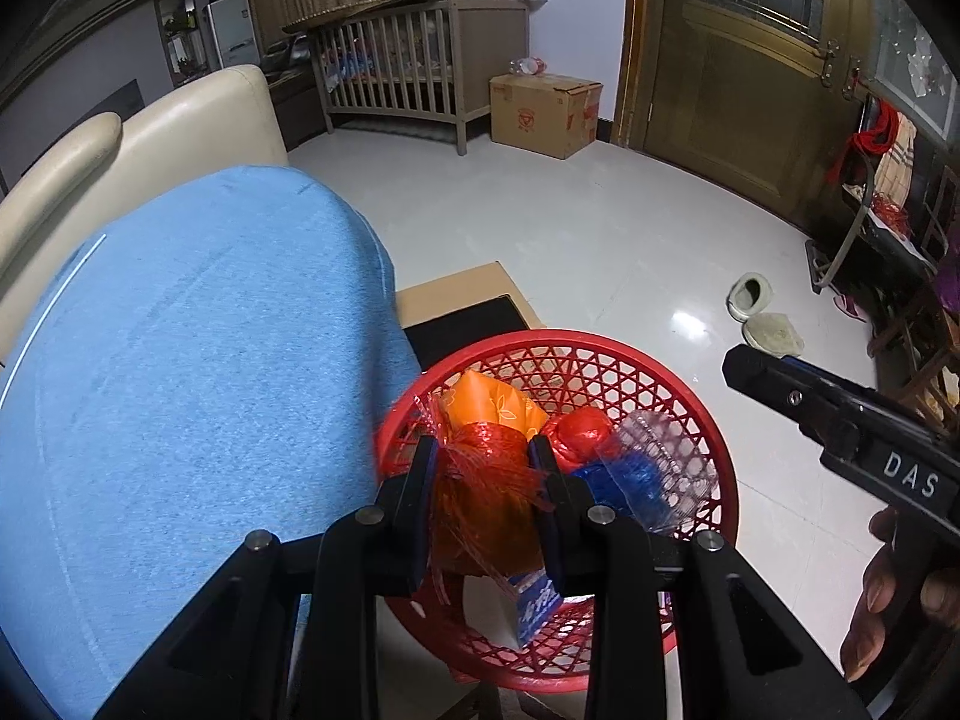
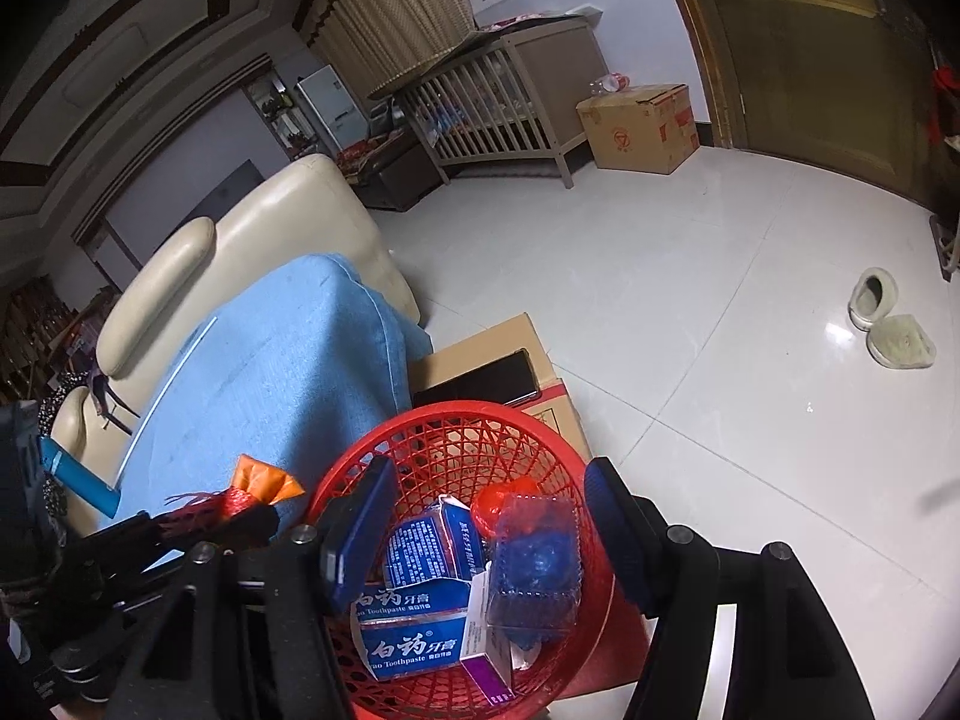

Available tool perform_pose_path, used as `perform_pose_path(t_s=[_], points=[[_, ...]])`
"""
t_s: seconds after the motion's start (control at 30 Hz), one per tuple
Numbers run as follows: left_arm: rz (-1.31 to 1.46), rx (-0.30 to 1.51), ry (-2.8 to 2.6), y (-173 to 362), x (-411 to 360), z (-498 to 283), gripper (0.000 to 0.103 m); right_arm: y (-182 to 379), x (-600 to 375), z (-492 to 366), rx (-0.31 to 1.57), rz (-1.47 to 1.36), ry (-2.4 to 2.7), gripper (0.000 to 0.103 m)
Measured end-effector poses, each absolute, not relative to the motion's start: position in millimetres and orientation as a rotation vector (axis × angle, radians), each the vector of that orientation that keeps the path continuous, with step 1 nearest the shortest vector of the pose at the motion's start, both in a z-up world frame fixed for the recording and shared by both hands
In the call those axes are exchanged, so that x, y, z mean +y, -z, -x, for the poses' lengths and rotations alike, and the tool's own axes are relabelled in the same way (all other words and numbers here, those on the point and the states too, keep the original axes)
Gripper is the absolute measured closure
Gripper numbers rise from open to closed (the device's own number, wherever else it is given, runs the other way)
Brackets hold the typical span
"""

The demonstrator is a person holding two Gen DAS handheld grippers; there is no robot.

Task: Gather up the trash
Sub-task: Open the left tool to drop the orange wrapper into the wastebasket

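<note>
left gripper (image 1: 483, 450) clamped on orange wrapper (image 1: 480, 414) over red basket (image 2: 594, 540); right gripper (image 2: 486, 516) jaws apart, empty.

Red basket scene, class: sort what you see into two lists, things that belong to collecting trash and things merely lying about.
Belongs to the job:
red basket
orange wrapper in red netting, held in the left tongs
toothpaste boxes
right tongs, open

Lying about:
slippers
cardboard box
crib
blue cushion
</note>
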State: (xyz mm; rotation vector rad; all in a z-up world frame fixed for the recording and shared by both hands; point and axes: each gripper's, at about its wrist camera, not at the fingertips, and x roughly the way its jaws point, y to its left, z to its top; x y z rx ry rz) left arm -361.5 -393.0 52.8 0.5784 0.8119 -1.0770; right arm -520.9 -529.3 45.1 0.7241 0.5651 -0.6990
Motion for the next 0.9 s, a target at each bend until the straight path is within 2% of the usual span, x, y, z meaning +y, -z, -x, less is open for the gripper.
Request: perform_pose_path(t_s=[0.43, 0.5, 0.57, 0.9], points=[[-0.609, 0.860, 1.096, -37, -413, 366, 0.070, -51, -539, 546, 0.497, -0.768, 0.744, 0.034], [-0.620, 0.878, 1.107, -33, -416, 367, 0.064, -53, -540, 546, 0.491, -0.766, 0.744, 0.034], [-0.640, 0.887, 1.102, -28, -419, 369, 0.026, -55, -539, 545, 0.489, -0.764, 0.742, 0.034], [-0.617, 0.852, 1.059, -36, -407, 358, 0.024, -59, -532, 543, 0.482, -0.749, 0.744, 0.034]])
